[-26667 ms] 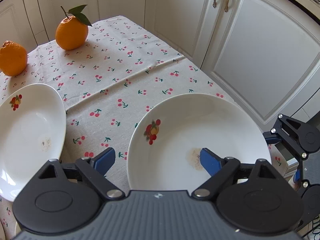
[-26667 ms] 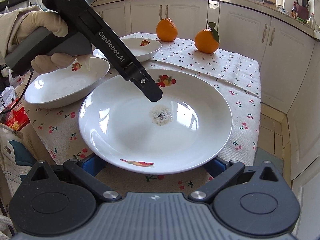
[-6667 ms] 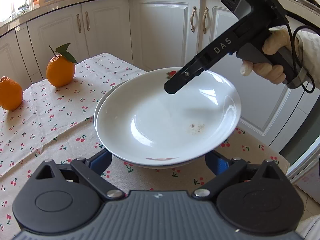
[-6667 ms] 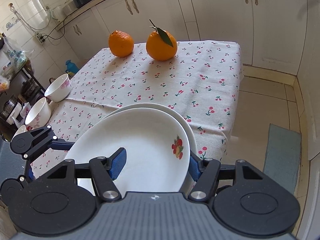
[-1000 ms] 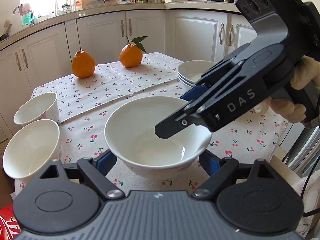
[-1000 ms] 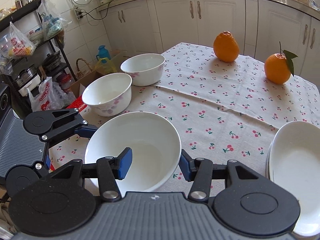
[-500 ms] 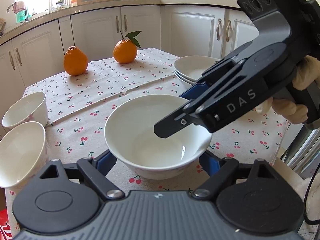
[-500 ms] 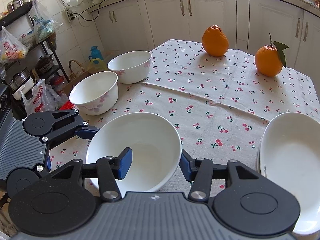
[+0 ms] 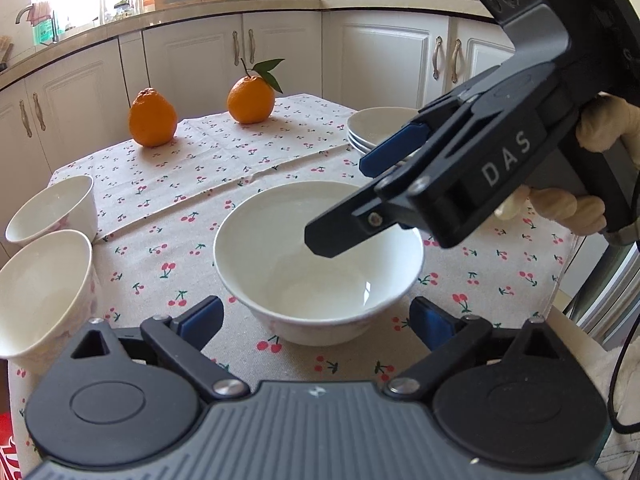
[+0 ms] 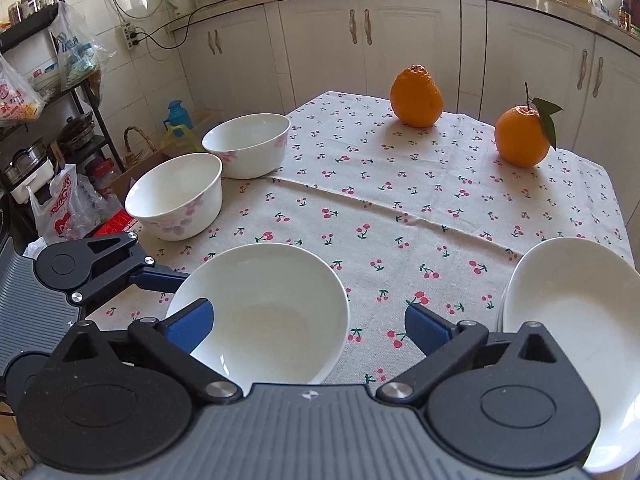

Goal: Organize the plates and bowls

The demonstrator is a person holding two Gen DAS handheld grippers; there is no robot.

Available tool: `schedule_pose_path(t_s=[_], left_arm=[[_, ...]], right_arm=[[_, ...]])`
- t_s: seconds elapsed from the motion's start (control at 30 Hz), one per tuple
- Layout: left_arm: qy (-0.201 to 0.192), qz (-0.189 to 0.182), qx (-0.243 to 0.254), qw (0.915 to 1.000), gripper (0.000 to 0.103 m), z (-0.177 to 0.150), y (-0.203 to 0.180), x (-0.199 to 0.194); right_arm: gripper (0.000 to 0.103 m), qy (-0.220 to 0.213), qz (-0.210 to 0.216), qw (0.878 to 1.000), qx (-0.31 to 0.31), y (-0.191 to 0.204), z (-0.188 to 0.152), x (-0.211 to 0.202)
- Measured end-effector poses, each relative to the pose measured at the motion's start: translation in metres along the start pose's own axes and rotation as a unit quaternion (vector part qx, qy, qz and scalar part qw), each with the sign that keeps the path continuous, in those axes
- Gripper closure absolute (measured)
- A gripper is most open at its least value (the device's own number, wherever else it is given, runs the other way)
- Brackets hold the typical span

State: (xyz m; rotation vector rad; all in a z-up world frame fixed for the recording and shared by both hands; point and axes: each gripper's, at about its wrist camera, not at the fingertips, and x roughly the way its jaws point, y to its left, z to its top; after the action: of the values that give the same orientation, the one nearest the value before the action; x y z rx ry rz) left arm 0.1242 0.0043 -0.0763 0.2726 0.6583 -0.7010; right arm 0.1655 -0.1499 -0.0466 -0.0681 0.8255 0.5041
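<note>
A white bowl stands on the cherry-print tablecloth, also seen in the right wrist view. My left gripper is open, its fingers apart on either side of the bowl's near wall. My right gripper is open wide above the bowl and holds nothing; it shows over the bowl in the left wrist view. Two more white bowls stand at the table's left edge. A stack of white plates sits at the right edge.
Two oranges stand at the far side of the table. White kitchen cabinets surround it. Shelves with bags and pots stand beyond the left edge. The table's near edge is just under my grippers.
My right gripper has opened wide, let go of the bowl and lifted above it. The bowl now stands on the cloth between my left fingers.
</note>
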Motion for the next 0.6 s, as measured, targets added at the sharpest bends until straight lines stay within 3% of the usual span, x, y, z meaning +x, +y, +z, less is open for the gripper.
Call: schedule_pose_path(t_s=[0.23,0.6], left_arm=[[-0.013,0.021,-0.037,0.999,0.004,-0.01,0.013,-0.026],[-0.029,0.116,-0.062,0.9909,0.003,-0.029,0.052,-0.063]], right_arm=[[0.0,0.0,-0.015,1.0,-0.025,0.016,0.005,0.0],[0.0,-0.014,-0.002,0.996,-0.086,0.054,0.029,0.005]])
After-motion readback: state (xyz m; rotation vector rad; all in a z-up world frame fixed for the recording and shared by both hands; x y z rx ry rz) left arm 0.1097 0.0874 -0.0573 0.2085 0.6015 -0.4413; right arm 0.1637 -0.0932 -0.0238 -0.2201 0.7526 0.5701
